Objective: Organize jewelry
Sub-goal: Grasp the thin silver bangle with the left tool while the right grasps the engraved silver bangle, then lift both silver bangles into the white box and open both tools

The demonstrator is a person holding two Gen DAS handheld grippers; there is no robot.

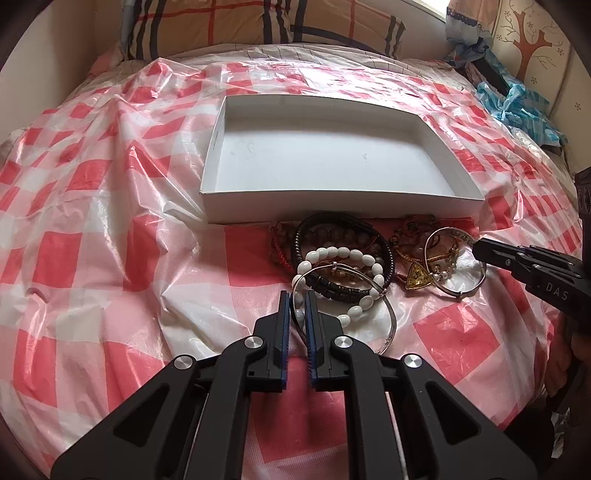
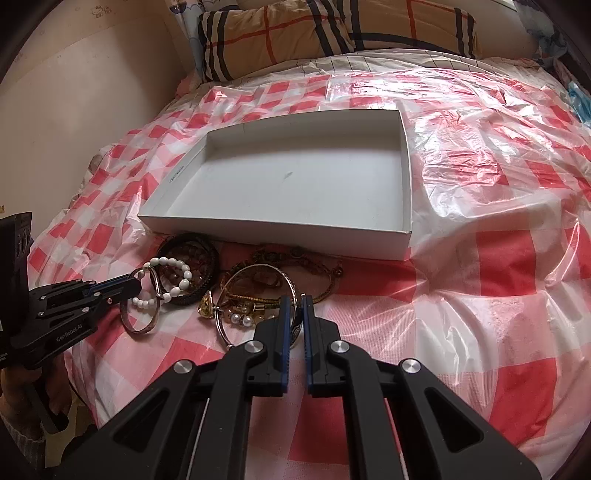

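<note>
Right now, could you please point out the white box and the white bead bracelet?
white box [image 1: 334, 155], left wrist view, bare inner floor.
white bead bracelet [image 1: 334, 252], left wrist view, bead on its far arc.

A red-and-white checked plastic sheet [image 1: 92, 236] covers the bed, with a plain white box [image 1: 332, 206] on it. The jewelry mixes colours — a white bead bracelet [image 1: 343, 254], a black braided band [image 1: 384, 247], a silver bangle [image 1: 391, 325], an amber-yellow triangular pendant [image 1: 419, 277]. The pillow [image 2: 295, 33] is tan plaid, striped black, white and red — the fingers [image 1: 282, 325] black, edged blue.
</note>
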